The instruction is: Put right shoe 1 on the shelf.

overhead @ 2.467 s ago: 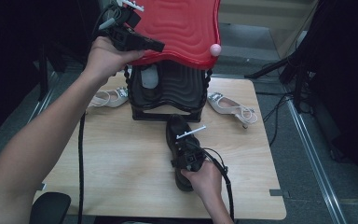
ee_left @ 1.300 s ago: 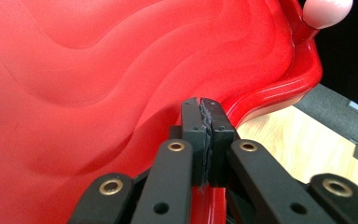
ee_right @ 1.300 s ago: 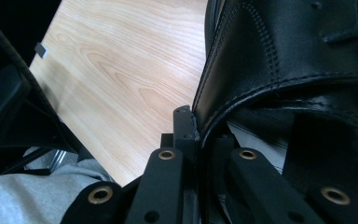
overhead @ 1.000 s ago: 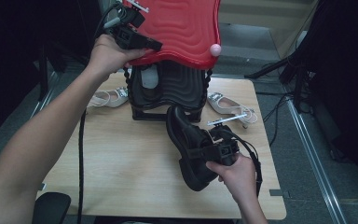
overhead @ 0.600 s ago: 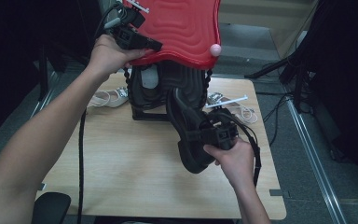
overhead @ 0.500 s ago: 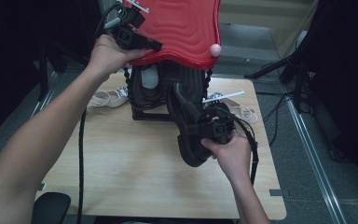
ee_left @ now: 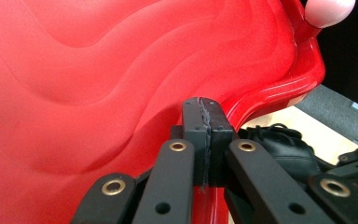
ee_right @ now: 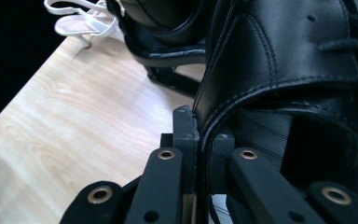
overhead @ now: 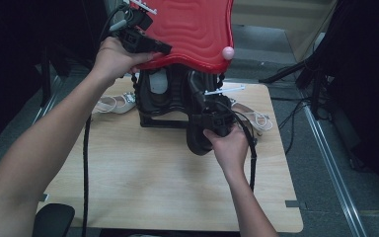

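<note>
High view: I read the left tongs [overhead: 143, 42] at 11 o'clock of the frame, clamped on the edge of the raised red lid [overhead: 192, 29], which carries a pink knob [overhead: 227, 52] at its front corner. Beneath the lid stands a black rack [overhead: 165, 96] at the far middle of the tabletop [overhead: 143, 182]. My right tongs [overhead: 216, 123] sit just right of centre, clamped on the collar of a black shoe [overhead: 197, 138], which is held off the tabletop with its toe pointing up into the rack opening at 12 o'clock.

Left gripper view: the jaws stand closed together with the thin red lid rim between the pads. This view adds the wavy relief of the lid's surface and a glimpse of the black shoe [ee_left: 284, 147] at 4 o'clock, below the lid.

Right gripper view: the jaws pinch the stitched leather collar of the shoe [ee_right: 284, 60]; the ribbed inner lining is visible at 3 o'clock. The high view cannot resolve this contact.

Surface and room: the tabletop is pale wood grain. A white sandal [overhead: 111, 103] lies at 9 o'clock of the rack, another white sandal [overhead: 254, 116] at 3 o'clock. The surroundings are dark; a grey floor [overhead: 335, 197] with a metal rail runs along the right.
</note>
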{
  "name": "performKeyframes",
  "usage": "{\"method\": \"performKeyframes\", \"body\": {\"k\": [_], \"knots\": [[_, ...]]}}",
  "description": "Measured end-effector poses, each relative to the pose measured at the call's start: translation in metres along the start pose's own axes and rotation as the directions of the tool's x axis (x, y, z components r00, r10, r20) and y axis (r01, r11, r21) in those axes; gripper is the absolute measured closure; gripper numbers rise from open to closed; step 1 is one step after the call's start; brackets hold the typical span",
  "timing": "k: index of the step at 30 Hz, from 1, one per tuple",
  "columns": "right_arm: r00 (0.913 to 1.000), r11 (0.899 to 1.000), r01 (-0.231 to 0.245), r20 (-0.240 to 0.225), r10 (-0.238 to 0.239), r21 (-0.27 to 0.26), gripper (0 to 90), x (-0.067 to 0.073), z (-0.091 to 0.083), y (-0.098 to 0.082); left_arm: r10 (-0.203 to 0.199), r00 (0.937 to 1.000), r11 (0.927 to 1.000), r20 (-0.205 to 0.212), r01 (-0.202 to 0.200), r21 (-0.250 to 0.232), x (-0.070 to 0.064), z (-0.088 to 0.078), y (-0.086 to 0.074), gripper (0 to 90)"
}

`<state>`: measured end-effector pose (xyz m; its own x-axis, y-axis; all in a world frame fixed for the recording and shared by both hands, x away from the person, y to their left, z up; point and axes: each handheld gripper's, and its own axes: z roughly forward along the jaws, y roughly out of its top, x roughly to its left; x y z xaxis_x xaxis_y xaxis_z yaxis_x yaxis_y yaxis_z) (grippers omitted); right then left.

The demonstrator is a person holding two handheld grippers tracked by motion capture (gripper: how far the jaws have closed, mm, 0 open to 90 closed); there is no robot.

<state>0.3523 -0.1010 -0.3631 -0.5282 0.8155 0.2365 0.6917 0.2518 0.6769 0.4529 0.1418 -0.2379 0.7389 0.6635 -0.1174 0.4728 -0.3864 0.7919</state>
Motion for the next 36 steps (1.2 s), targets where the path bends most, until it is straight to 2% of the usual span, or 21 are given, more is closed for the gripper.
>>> {"method": "performKeyframes", "body": {"k": [3, 5, 9, 12, 14, 18, 21, 24, 27, 29, 32, 33, 36], "knots": [[0.9987, 0.999, 0.027, 0.043, -0.026, -0.032, 87.4, 0.005, 0.007, 0.001, -0.001, 1.0000, 1.0000, 0.000, 0.001, -0.002, 0.000, 0.000, 0.000, 90.0], [0.9981, 0.999, 0.025, 0.058, -0.023, -0.038, 87.5, 0.005, 0.014, 0.003, -0.001, 1.0000, 1.0000, 0.000, 0.001, -0.003, 0.000, 0.000, -0.001, 90.0], [0.9984, 0.998, 0.017, 0.055, -0.015, -0.052, 87.3, 0.006, 0.023, 0.009, -0.003, 1.0000, 1.0000, 0.000, 0.003, -0.001, 0.000, 0.000, -0.001, 90.0], [0.9956, 0.997, 0.048, 0.084, -0.042, -0.062, 86.9, 0.011, 0.029, 0.015, -0.005, 1.0000, 1.0000, 0.002, 0.005, 0.002, 0.000, 0.000, 0.000, 90.0], [0.9965, 0.996, 0.042, 0.076, -0.036, -0.077, 86.7, 0.010, 0.033, 0.019, -0.005, 1.0000, 1.0000, 0.002, 0.005, 0.002, 0.000, 0.000, 0.000, 90.0], [0.9949, 0.995, 0.041, 0.096, -0.032, -0.096, 86.6, 0.012, 0.041, 0.030, -0.004, 1.0000, 1.0000, 0.002, 0.004, 0.003, 0.000, -0.001, 0.000, 90.0], [0.9961, 0.992, 0.035, 0.085, -0.025, -0.119, 86.3, 0.011, 0.045, 0.035, 0.001, 1.0000, 1.0000, 0.001, -0.001, 0.001, 0.000, -0.001, -0.001, 90.0], [0.9912, 0.991, 0.064, 0.123, -0.049, -0.118, 86.4, 0.012, 0.050, 0.039, -0.002, 1.0000, 1.0000, 0.002, 0.002, 0.003, 0.000, -0.001, 0.000, 90.0], [0.9883, 0.990, 0.073, 0.142, -0.055, -0.123, 86.6, 0.009, 0.056, 0.040, -0.004, 1.0000, 1.0000, 0.003, 0.004, 0.005, 0.000, -0.001, -0.001, 90.0], [0.9834, 0.988, 0.095, 0.165, -0.075, -0.120, 86.5, 0.010, 0.060, 0.039, -0.005, 0.9999, 1.0000, 0.009, 0.005, -0.001, 0.001, -0.001, -0.001, 90.0], [0.9845, 0.990, 0.095, 0.158, -0.077, -0.108, 85.4, 0.009, 0.068, 0.040, -0.005, 0.9999, 1.0000, 0.011, 0.005, -0.003, 0.001, -0.001, -0.001, 90.0], [0.9817, 0.988, 0.101, 0.172, -0.081, -0.113, 85.0, 0.010, 0.069, 0.041, -0.005, 0.9999, 1.0000, 0.012, 0.005, -0.002, 0.001, -0.001, -0.001, 90.0], [0.9798, 0.988, 0.110, 0.179, -0.089, -0.110, 83.1, 0.012, 0.071, 0.041, 0.001, 1.0000, 1.0000, 0.010, -0.001, -0.005, 0.001, -0.001, -0.001, 90.0]]}}
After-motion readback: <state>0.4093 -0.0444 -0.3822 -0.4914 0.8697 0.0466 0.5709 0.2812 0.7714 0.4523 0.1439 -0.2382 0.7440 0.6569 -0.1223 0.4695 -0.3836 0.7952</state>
